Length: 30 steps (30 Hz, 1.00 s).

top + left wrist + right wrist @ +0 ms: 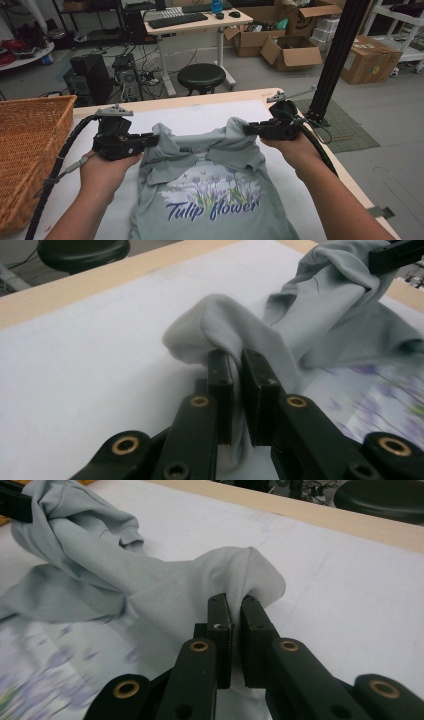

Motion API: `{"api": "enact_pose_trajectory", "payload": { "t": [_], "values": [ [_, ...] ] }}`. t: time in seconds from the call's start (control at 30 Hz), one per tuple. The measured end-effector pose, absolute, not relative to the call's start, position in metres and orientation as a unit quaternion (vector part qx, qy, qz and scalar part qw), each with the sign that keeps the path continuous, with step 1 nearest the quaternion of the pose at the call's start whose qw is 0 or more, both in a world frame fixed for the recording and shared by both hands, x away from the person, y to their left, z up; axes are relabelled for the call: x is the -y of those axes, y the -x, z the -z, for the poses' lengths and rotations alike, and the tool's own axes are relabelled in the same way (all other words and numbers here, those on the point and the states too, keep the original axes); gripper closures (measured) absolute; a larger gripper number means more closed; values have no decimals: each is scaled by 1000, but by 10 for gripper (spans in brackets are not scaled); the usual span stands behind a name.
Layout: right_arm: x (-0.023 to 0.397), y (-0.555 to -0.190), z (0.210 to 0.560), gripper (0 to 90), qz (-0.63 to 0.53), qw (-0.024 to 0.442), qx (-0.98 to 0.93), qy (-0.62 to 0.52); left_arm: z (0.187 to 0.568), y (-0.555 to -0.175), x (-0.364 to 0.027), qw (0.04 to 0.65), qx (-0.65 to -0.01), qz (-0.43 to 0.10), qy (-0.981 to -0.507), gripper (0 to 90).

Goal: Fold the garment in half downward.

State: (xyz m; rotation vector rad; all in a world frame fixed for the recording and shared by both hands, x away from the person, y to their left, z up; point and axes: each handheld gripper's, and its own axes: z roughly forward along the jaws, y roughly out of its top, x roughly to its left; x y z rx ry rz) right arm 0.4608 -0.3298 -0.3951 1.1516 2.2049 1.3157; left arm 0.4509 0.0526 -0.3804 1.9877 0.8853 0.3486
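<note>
A grey-green T-shirt (210,195) printed with "Tulip flower" and purple flowers lies on the white table cover, its upper part lifted at both shoulders. My left gripper (156,139) is shut on the shirt's left shoulder fabric (220,330), which bunches over the jaws. On the other side, my right gripper (246,129) is shut on the right shoulder fabric (235,572). Both shoulders hang a little above the table, and the collar sags between them. In the left gripper view the right gripper's jaw (395,255) shows at the top right, pinching cloth.
A wicker basket (27,150) stands at the table's left edge. The table's wooden far edge (200,100) runs behind the shirt, with a black stool (201,76) beyond it. A black upright post (332,60) rises at the far right corner. Boxes and a desk stand farther back.
</note>
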Motion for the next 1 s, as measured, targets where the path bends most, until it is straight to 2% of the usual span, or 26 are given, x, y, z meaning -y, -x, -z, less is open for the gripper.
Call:
{"api": "enact_pose_trajectory", "payload": {
  "t": [0.23,0.43,0.47,0.53,0.57,0.6,0.7,0.83,1.0],
  "values": [
    [328,-379,389,856,-471,162,-776,-387,381,-369,-59,462,-365,-141,-796,831],
    [331,-320,407,846,-465,148,-781,-390,399,-313,-60,446,-375,-134,-801,824],
    [330,-314,411,835,-462,145,-782,-391,403,-307,-60,442,-378,-135,-802,819],
    [328,-304,417,701,-456,142,-787,-391,409,-300,-61,429,-388,-137,-804,749],
    [327,-301,418,605,-455,143,-786,-394,411,-299,-62,425,-397,-136,-802,653],
    [329,-299,417,592,-461,140,-780,-399,410,-298,-64,428,-403,-129,-798,559],
    [338,-298,406,550,-484,161,-758,-407,403,-299,-73,440,-409,-138,-787,452],
    [350,-314,400,533,-472,183,-741,-442,397,-313,-85,442,-424,-146,-776,424],
    [347,-345,412,503,-439,177,-745,-470,408,-343,-92,430,-452,-135,-769,394]
  ]
}}
